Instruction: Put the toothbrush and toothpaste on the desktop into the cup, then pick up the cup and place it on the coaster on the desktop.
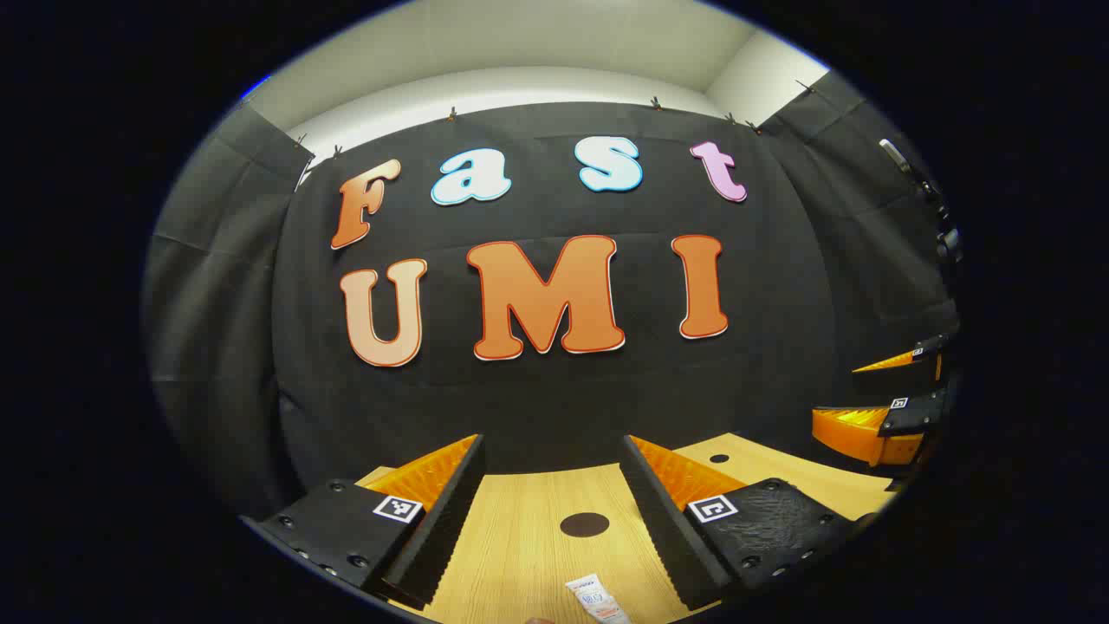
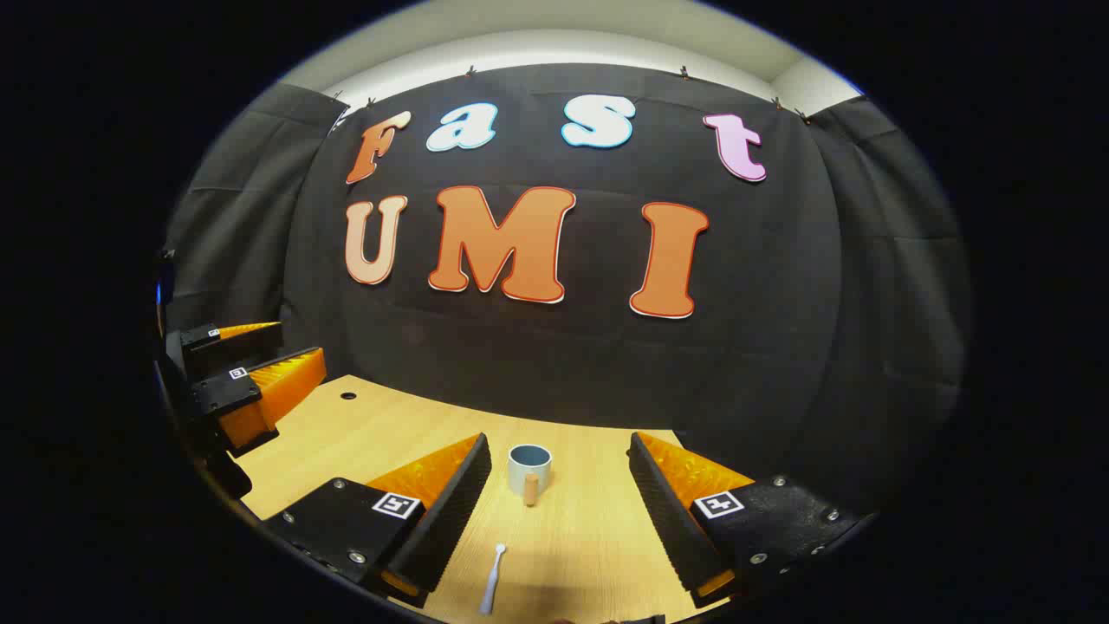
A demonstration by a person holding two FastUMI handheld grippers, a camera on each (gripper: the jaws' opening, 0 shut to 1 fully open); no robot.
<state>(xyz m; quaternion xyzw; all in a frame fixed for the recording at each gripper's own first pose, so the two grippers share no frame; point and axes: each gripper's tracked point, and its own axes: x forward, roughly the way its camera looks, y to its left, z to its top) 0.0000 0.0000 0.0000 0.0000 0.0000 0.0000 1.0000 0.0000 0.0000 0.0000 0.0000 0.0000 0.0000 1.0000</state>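
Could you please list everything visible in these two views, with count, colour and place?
Toothpaste: one, white tube, on the desktop near the bottom edge of the left gripper view.
Coaster: one, dark round disc, on the desktop between the left tool's fingers.
Cup: one, pale with a blue inside and a wooden handle, upright between the right tool's fingers.
Toothbrush: one, white, lying on the desktop nearer the camera than the cup.
Desktop: one, light wood.
Left tool: one, open, holding nothing.
Right tool: one, open, holding nothing.
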